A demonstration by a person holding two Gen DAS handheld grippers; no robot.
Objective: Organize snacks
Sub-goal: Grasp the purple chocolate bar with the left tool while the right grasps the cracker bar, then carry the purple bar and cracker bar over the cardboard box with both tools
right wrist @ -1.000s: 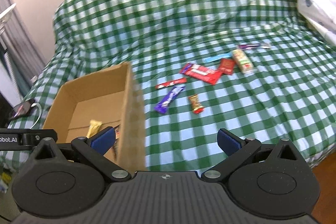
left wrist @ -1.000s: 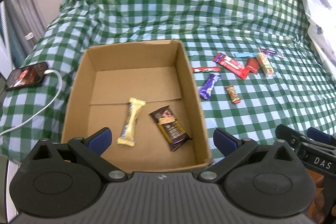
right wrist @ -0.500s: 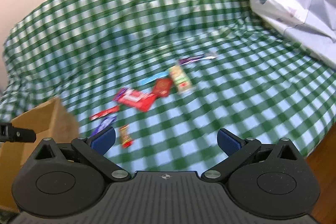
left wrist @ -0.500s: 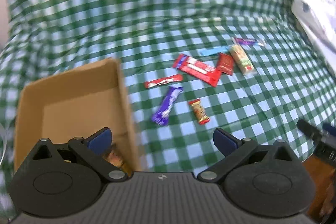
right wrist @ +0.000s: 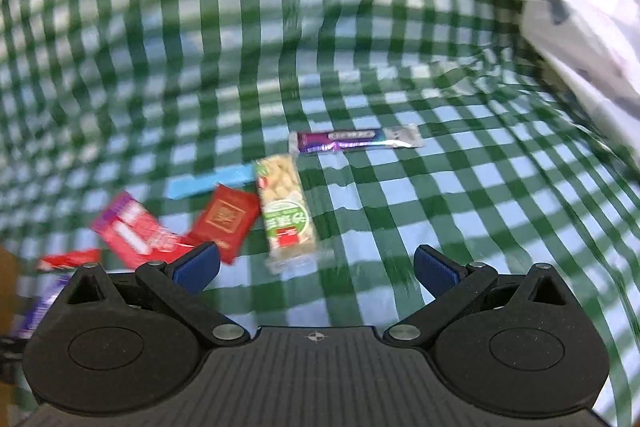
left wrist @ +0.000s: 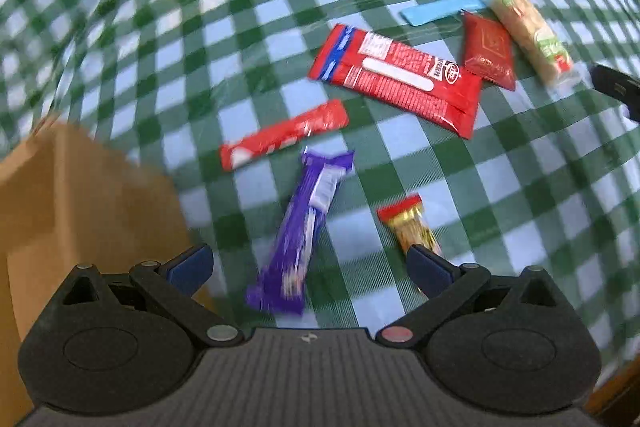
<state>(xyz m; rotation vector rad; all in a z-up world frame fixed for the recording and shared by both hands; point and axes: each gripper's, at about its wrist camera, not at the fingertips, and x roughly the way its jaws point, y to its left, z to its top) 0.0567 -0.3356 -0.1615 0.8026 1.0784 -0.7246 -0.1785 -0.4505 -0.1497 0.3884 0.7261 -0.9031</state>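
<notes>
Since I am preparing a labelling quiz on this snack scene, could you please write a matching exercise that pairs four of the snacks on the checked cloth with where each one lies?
Things:
1. long purple wrapped bar
2. large red flat packet with white stripe
3. clear-wrapped pale nut bar with green label
4. thin purple and silver stick

Places:
A. farthest from the right gripper, beyond the nut bar
B. between the open jaws of the left gripper
C. just ahead of the right gripper, lengthwise
D. middle of the left wrist view, left of the small dark red square packet

Pairs: 1-B, 2-D, 3-C, 4-A
</notes>
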